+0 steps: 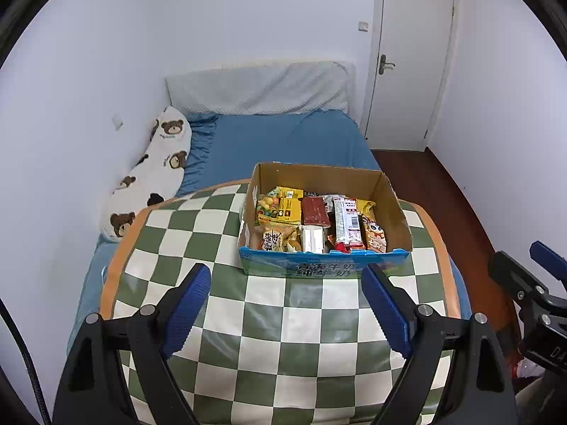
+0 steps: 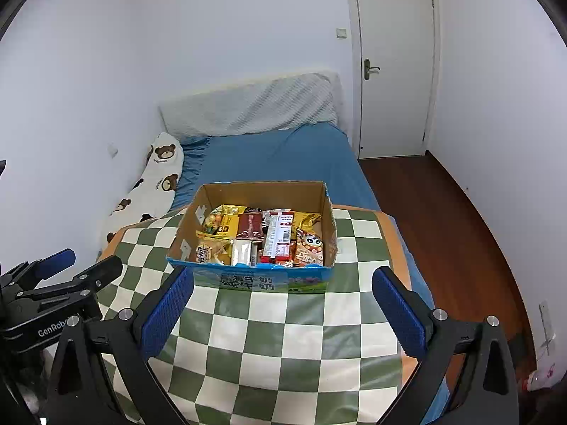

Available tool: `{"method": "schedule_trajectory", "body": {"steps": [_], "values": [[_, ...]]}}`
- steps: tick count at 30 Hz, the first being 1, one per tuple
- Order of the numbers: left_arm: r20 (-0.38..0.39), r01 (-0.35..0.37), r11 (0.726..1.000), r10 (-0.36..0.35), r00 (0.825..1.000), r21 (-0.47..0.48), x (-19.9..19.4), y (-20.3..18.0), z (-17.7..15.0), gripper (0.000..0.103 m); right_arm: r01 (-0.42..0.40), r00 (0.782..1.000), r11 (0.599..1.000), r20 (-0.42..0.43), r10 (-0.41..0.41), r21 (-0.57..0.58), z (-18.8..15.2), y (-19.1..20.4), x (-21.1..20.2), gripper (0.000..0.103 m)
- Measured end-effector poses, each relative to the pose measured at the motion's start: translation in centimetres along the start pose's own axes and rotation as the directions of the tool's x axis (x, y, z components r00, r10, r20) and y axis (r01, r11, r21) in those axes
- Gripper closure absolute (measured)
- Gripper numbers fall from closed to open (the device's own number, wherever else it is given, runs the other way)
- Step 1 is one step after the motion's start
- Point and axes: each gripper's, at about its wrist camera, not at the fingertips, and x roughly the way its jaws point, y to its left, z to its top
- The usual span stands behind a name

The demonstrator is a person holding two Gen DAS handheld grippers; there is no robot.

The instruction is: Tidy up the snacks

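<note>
Cardboard box (image 1: 324, 212) of light, crinkly, slippery snack packets (image 1: 312, 221) is sitting at twelve o'clock on the checked tabletop (image 1: 248, 318); both hand-held grippers, left (image 1: 287, 313) and right (image 2: 281, 313), are hovering wide open and empty; pinching packet edges looks best.

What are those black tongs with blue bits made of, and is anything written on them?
The left tongs and right tongs look alike: matte black angular frames with silver round bolts, and ribbed bright-blue pads lining each finger. White lettering beginning "GenRob" marks the left tongs' body. A black cable runs beside them.
</note>
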Motion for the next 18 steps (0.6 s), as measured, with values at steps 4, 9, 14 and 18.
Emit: {"method": "schedule_trajectory", "body": {"steps": [4, 9, 14, 18], "values": [[0.005, 0.0, 1.0, 0.0, 1.0, 0.005, -0.6, -0.2, -0.4, 0.016, 0.0, 1.0, 1.0, 0.006, 0.0, -0.002, -0.2, 0.1, -0.6, 0.0], [0.0, 0.003, 1.0, -0.003, 1.0, 0.009, -0.6, -0.7, -0.8, 0.016, 0.001, 1.0, 1.0, 0.003, -0.001, 0.001, -0.4, 0.1, -0.8, 0.0], [0.004, -0.001, 1.0, 0.001, 1.0, 0.014, 0.5, -1.3, -0.6, 0.011, 0.019, 1.0, 1.0, -0.008, -0.019, 0.001, -0.3, -0.2, 0.7, 0.0], [0.01, 0.001, 1.0, -0.002, 1.0, 0.017, 1.9, -1.6, -0.2, 0.001, 0.04, 0.999, 0.999, -0.024, -0.039, 0.018, -0.3, -0.7, 2.7, 0.0]]}}
